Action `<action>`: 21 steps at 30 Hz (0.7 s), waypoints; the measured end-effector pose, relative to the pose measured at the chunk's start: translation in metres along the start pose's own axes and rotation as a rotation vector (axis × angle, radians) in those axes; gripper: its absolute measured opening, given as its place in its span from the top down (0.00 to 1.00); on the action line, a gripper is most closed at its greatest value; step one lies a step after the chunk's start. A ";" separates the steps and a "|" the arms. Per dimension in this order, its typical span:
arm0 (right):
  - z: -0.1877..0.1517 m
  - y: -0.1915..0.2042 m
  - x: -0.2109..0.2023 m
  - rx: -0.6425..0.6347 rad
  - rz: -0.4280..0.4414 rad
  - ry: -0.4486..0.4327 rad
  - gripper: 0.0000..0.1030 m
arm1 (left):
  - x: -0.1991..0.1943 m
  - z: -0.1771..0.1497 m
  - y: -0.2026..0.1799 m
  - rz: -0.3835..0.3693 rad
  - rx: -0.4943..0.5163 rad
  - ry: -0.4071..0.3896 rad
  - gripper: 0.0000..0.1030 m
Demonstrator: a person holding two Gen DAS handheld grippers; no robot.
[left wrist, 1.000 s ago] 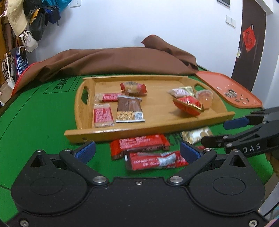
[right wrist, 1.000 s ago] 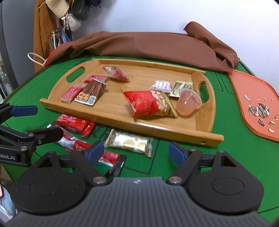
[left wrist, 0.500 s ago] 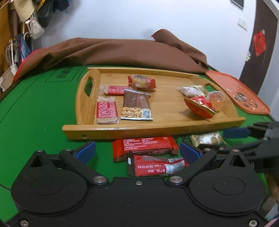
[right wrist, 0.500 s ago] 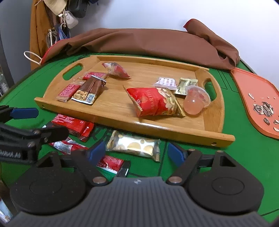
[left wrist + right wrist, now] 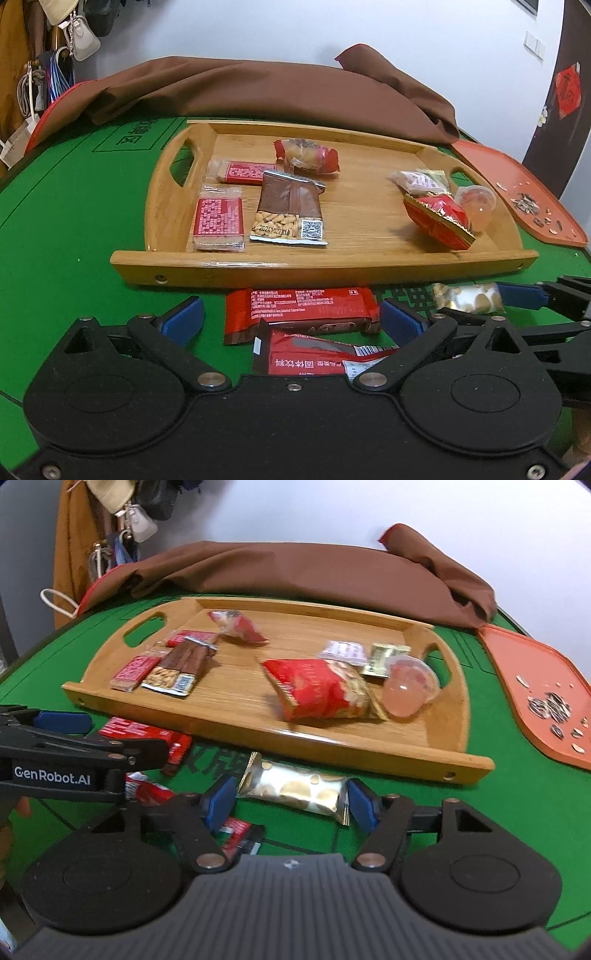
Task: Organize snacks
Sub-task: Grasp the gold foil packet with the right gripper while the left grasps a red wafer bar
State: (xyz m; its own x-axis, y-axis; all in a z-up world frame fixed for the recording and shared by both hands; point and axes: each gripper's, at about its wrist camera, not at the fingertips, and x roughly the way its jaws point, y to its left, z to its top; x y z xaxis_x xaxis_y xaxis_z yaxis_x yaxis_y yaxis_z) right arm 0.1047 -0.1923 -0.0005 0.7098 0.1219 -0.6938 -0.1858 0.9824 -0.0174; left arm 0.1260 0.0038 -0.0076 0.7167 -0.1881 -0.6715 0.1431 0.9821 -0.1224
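Note:
A wooden tray point(image 5: 258, 264) point(image 5: 369, 753) on the green table holds several snack packets and a jelly cup point(image 5: 408, 690). Two red bars point(image 5: 301, 308) lie on the felt in front of the tray, between the open jaws of my left gripper point(image 5: 291, 319). A gold packet point(image 5: 295, 788) point(image 5: 467, 297) lies to their right, between the open jaws of my right gripper point(image 5: 291, 801), whose blue pads flank its two ends. Neither gripper holds anything.
A brown cloth point(image 5: 258, 88) is bunched behind the tray. An orange tray point(image 5: 535, 686) with sunflower seeds lies at the right. Bags hang at the far left point(image 5: 81, 33). The two grippers are close side by side.
Both grippers have moved forward and down toward the snacks on the felt. The right gripper's jaws now flank the gold packet and have narrowed a little.

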 end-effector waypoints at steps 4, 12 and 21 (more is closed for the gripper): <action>-0.005 -0.011 -0.005 0.026 -0.013 -0.001 0.34 | 0.003 0.000 -0.007 0.022 0.023 -0.002 0.02; -0.009 -0.027 -0.014 0.073 -0.026 -0.009 0.34 | 0.007 -0.002 -0.024 0.066 0.094 -0.001 0.12; -0.009 -0.034 -0.016 0.103 -0.032 -0.012 0.35 | 0.003 -0.001 -0.025 0.073 0.080 -0.009 0.32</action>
State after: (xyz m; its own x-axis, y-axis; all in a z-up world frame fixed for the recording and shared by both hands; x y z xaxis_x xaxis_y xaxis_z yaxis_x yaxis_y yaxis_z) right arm 0.0934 -0.2292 0.0048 0.7221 0.0914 -0.6857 -0.0925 0.9951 0.0352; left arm 0.1240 -0.0214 -0.0072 0.7334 -0.1169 -0.6697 0.1444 0.9894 -0.0146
